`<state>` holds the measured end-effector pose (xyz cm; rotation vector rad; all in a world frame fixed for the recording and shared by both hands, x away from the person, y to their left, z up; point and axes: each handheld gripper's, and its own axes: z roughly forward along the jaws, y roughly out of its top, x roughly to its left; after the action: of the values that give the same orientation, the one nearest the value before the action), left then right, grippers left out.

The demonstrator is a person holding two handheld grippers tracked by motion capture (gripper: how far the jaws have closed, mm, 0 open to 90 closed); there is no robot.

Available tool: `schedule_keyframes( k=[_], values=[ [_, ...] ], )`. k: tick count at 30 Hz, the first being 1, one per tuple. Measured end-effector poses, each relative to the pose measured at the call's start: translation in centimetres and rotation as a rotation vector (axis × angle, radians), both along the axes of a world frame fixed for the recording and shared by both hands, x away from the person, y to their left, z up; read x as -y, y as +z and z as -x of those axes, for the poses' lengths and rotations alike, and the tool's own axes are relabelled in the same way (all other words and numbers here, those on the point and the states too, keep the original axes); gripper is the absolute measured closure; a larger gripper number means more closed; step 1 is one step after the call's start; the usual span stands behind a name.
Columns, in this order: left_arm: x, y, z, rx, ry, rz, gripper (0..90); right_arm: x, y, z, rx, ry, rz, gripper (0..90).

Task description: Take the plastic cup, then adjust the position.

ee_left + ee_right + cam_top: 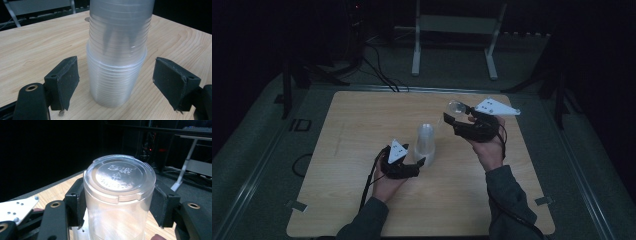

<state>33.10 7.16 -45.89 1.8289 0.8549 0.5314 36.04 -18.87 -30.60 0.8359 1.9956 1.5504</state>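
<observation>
On the pale wooden table (362, 150) stands an upside-down stack of clear ribbed plastic cups (117, 62). Either side of its base, apart from it, sit the pads of the left gripper (116, 85), jaws wide. Above the table's far right, the right gripper (117, 202) clamps a single clear plastic cup (118, 195), base outward.
</observation>
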Motion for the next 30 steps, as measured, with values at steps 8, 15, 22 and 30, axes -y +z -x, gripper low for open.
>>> schedule_keyframes(
  k=[8, 15, 22, 30],
  values=[
    [0.2, 0.0, 0.2, 0.004, -0.008, -0.002, 20.9, 1.3, -0.3, 0.0, -0.006, -0.030, 0.013, 38.2],
    [0.2, 0.2, 0.3, 0.016, -0.012, 0.000, 20.9, 2.2, -1.0, 0.0, -0.018, -0.053, 0.017, 38.2],
    [0.5, 0.5, 0.8, 0.028, -0.027, 0.003, 21.3, 3.8, -2.1, 0.1, -0.039, -0.088, 0.017, 38.2],
    [0.8, 0.8, 1.1, 0.036, -0.045, 0.006, 21.4, 4.9, -3.0, 0.3, -0.057, -0.113, 0.014, 38.2]
  ],
)
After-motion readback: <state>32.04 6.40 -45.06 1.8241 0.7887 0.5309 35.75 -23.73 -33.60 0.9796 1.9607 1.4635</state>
